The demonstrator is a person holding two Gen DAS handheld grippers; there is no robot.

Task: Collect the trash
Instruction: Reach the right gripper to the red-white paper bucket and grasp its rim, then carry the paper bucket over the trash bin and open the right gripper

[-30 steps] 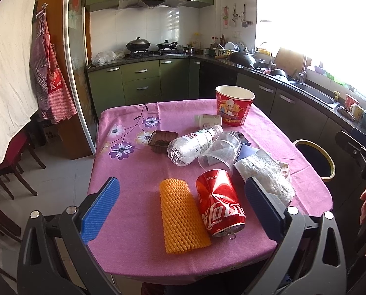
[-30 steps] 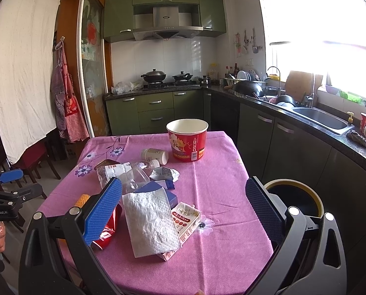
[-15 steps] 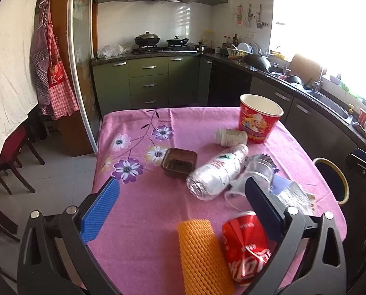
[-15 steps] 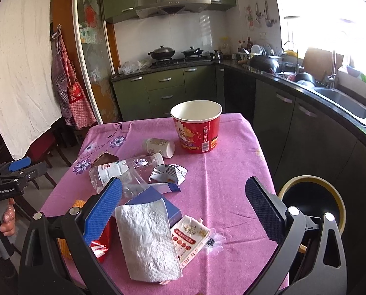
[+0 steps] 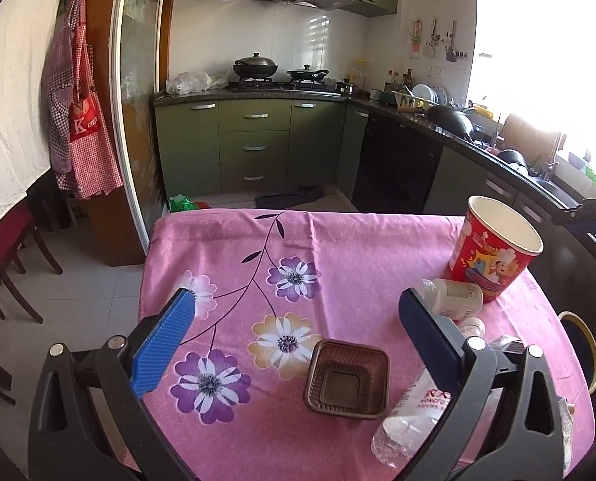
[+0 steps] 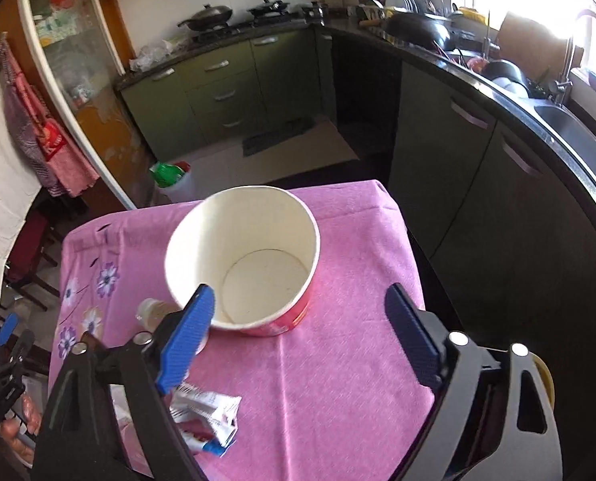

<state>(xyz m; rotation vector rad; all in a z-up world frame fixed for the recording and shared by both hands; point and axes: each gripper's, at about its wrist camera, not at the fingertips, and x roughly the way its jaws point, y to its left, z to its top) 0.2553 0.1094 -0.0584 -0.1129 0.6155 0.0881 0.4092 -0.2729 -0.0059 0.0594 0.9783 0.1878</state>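
Two tools hang over the desk (image 5: 338,240), which wears a pink flowered cloth, and both are spread wide with nothing between their blue pads. Beneath the left tool (image 5: 294,328) lies a brown plastic tray (image 5: 348,378), empty and flat on the cloth; a clear crushed water bottle (image 5: 410,413) lies just right of it, partly hidden by the right-hand finger. A small white bottle (image 5: 454,296) lies on its side touching the base of the red paper bucket (image 5: 494,252), which stands upright near the desk's far right corner. The right tool (image 6: 298,332) hovers above that bucket (image 6: 244,258), looking down into its empty white inside. A crumpled wrapper (image 6: 206,421) lies on the cloth below its left finger. A yellow-rimmed bin (image 5: 582,348) stands on the floor beside the desk.
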